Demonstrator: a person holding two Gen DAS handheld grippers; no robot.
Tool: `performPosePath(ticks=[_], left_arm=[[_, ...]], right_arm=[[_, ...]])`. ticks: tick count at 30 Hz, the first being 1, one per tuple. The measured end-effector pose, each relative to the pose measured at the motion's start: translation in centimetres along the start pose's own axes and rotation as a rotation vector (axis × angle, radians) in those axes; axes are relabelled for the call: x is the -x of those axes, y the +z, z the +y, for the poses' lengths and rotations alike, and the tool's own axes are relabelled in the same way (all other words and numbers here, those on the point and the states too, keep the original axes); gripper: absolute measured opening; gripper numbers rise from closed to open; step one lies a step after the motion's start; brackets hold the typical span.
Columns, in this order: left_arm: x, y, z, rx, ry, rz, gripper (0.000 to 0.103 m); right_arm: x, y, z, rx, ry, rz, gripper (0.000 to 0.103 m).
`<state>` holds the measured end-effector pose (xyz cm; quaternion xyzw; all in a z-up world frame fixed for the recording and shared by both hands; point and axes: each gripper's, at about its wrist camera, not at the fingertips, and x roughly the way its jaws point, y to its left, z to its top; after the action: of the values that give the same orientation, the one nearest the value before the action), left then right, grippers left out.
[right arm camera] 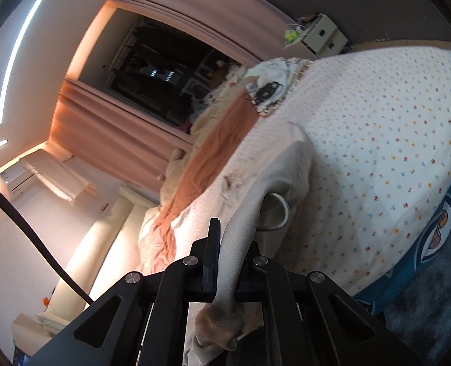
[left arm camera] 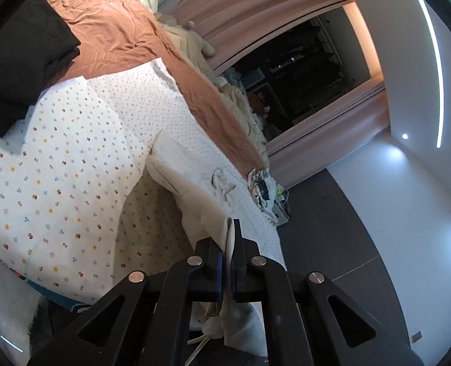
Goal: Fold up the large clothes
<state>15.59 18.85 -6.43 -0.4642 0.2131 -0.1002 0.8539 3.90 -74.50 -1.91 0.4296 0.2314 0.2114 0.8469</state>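
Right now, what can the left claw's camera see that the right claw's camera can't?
Only the left wrist view shows a black garment lying on the bed. Only the right wrist view shows a small drawer cabinet and a black cable. Both show the cream garment pinched in a shut claw, left claw and right claw, plus the flowered bedspread, the orange blanket and the pink curtains.

A garment lies on the bed, with a blanket behind it and a window beyond.
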Motion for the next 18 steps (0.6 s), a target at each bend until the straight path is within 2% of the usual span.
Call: performPosePath(ticks=[10, 14, 18], left_arm=[[8.8, 0.6, -5.0, -0.041, -0.109, -0.136, 0.006], [10.1, 0.7, -5.8, -0.054, -0.114, -0.165, 0.006], [9.8, 1.0, -5.8, -0.057, -0.107, -0.165, 0.006]], right_arm=[[6.3, 0.0, 4.2, 0.067, 0.138, -0.047, 0.003], [7.3, -0.5, 4.2, 0.085, 0.166, -0.061, 0.003], [5.8, -0.9, 3.1, 0.082, 0.160, -0.065, 0.003]])
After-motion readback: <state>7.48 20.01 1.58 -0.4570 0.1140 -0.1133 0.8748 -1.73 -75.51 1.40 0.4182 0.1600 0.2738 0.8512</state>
